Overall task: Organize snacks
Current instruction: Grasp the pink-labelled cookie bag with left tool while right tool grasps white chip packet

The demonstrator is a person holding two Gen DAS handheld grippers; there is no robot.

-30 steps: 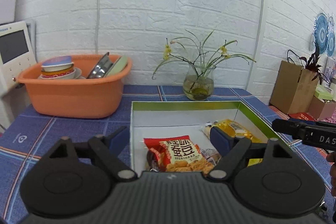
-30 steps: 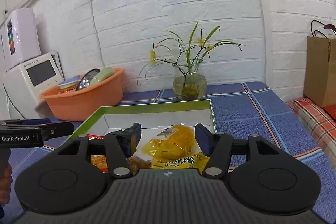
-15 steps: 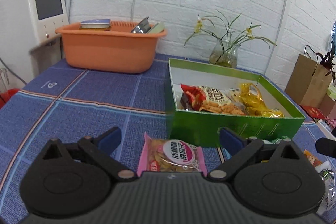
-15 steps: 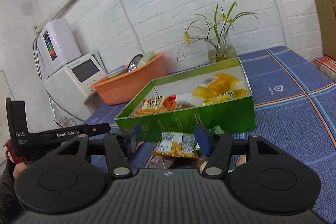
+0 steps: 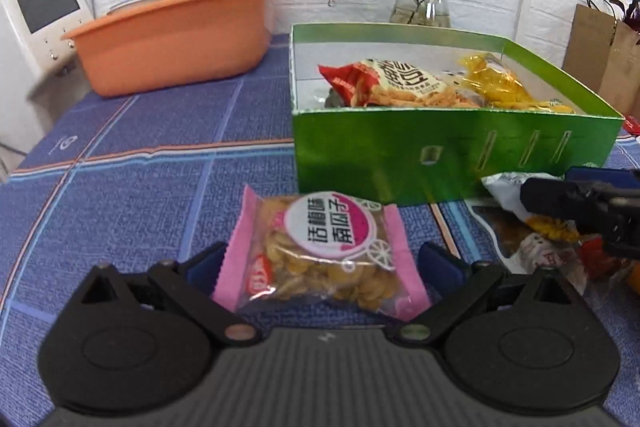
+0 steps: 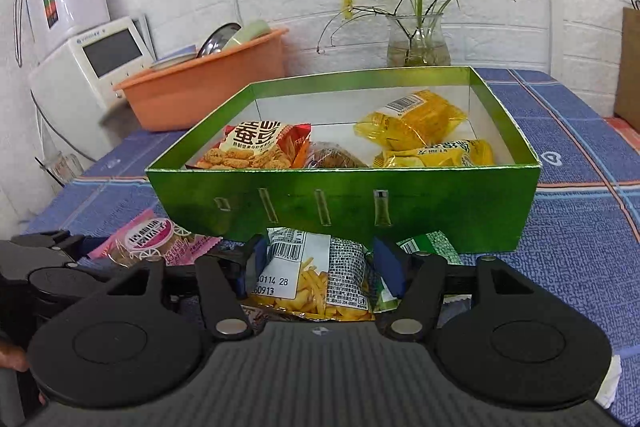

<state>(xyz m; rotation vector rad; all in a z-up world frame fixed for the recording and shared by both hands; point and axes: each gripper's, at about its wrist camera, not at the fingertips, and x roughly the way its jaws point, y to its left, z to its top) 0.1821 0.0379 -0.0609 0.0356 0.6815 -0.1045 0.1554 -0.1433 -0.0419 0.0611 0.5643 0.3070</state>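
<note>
A green box on the blue cloth holds a red-and-white snack bag and yellow bags. In front of it lies a pink seed packet, flat on the cloth between the wide jaws of my open left gripper. My right gripper straddles a white-and-yellow fries packet on a small heap of packets, its jaws opening. One of the right gripper's fingers shows at the right edge of the left wrist view.
An orange basin with dishes stands back left beside a white appliance. A glass vase with flowers stands behind the box. A brown paper bag is at the far right.
Both grippers have dropped from above the box's inside to the cloth in front of it. The left now frames the pink packet, the right the fries packet.
</note>
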